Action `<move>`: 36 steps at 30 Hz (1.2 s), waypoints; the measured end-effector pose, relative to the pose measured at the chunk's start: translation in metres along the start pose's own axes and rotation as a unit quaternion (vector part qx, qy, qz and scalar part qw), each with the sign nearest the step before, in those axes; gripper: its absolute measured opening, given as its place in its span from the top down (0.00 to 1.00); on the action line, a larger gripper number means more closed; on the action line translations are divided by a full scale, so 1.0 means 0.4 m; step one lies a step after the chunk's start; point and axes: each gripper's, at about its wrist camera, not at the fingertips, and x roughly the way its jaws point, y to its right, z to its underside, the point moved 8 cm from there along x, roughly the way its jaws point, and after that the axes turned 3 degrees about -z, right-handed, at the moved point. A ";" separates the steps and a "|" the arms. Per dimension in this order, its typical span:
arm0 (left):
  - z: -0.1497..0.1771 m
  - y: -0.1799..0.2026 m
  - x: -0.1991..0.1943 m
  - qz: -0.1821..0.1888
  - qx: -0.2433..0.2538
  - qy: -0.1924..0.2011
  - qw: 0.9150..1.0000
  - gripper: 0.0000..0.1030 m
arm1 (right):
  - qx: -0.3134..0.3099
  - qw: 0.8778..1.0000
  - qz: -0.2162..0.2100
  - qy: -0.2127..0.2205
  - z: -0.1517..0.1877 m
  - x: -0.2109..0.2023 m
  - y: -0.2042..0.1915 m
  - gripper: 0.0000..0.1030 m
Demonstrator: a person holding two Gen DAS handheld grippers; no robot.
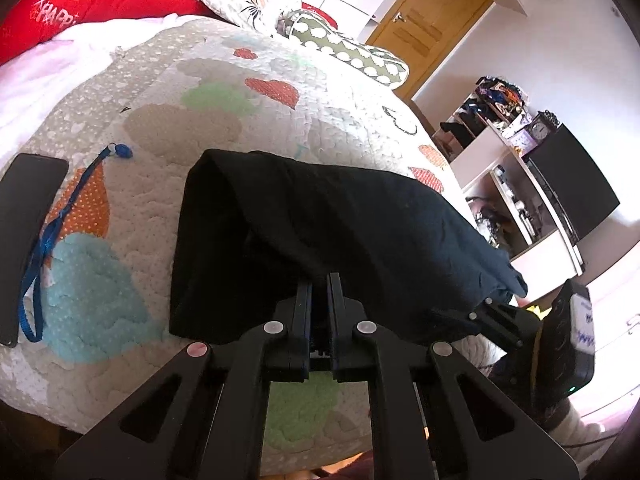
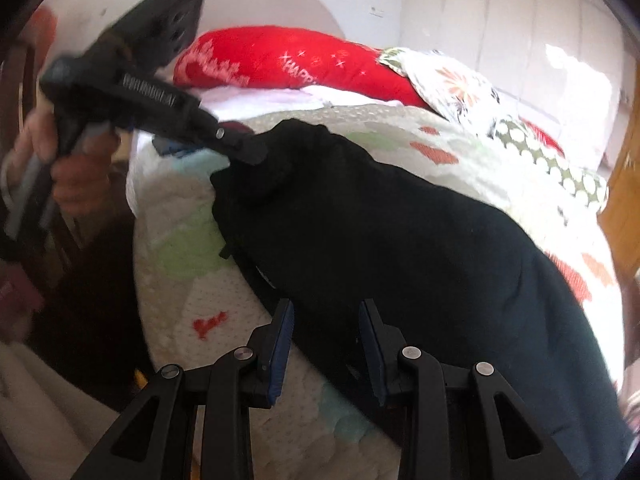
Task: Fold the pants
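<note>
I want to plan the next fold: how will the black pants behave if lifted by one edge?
The black pants will probably hang floppy; they already drape in soft folds over the quilt. They look fairly light, since the left gripper pinches a raised edge. Sliding seems unlikely on that textured quilt.

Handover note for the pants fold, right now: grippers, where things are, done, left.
Left gripper: shut on the near edge of the black pants, fabric pinched between its pads.
Right gripper: jaws part open, straddling the pants' edge further along; whether the pads bite is not clear.
Pants lie on the patterned quilt, already doubled over, with a rounded fold at the end away from the right gripper.
A phone with a blue lanyard sits on the quilt beside them.
Left: probably confirm the right grip, then carry this edge over for the next fold and flatten.
</note>
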 end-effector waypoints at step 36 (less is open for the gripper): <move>0.020 -0.091 -0.008 0.002 -0.012 -0.001 1.000 0.93 | 0.124 0.986 -0.112 0.012 -0.075 0.065 -0.042 0.92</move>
